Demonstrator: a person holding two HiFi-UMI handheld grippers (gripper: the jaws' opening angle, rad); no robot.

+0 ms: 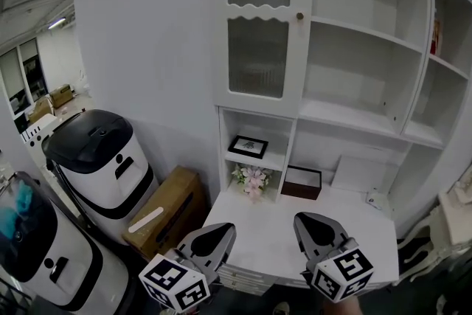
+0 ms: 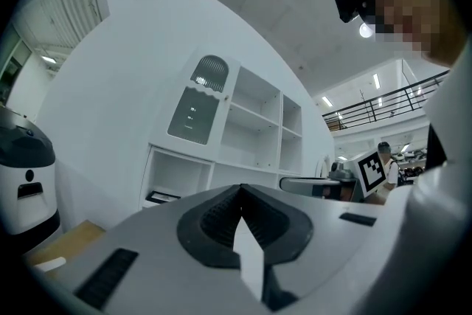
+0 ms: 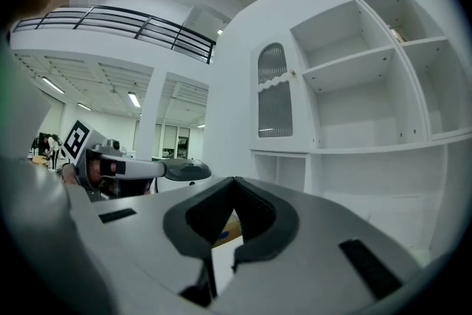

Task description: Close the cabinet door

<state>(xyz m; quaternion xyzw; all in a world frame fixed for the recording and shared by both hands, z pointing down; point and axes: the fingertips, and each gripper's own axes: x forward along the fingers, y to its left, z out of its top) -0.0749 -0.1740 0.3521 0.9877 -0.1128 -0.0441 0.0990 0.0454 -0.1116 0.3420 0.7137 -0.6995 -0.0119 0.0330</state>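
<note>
1. Cabinet (image 1: 361, 33): white, stands against the wall. The right-hand shelves are open by design, and only the upper left bay has a door.
2. Cabinet door (image 1: 258, 26): arched, with ribbed glass, at the upper left of the cabinet. It looks flush with the frame in both the head view and the right gripper view, with no gap showing, so I judge it already closed.
3. Bench (image 1: 273, 240): the white top below the shelves, in front of both grippers.
4. Left gripper (image 1: 217, 232): low over the bench's front edge and well apart from the door. Jaws are together with nothing between them.
5. Right gripper (image 1: 310, 221): beside the left gripper and also well apart from the door. Jaws are fully closed and empty.
6. Knob (image 1: 299, 15): on the door's right edge, with nothing touching it.
7. Progress: the task looks done and I see no step left, though whether the door is latched cannot be told.
</note>
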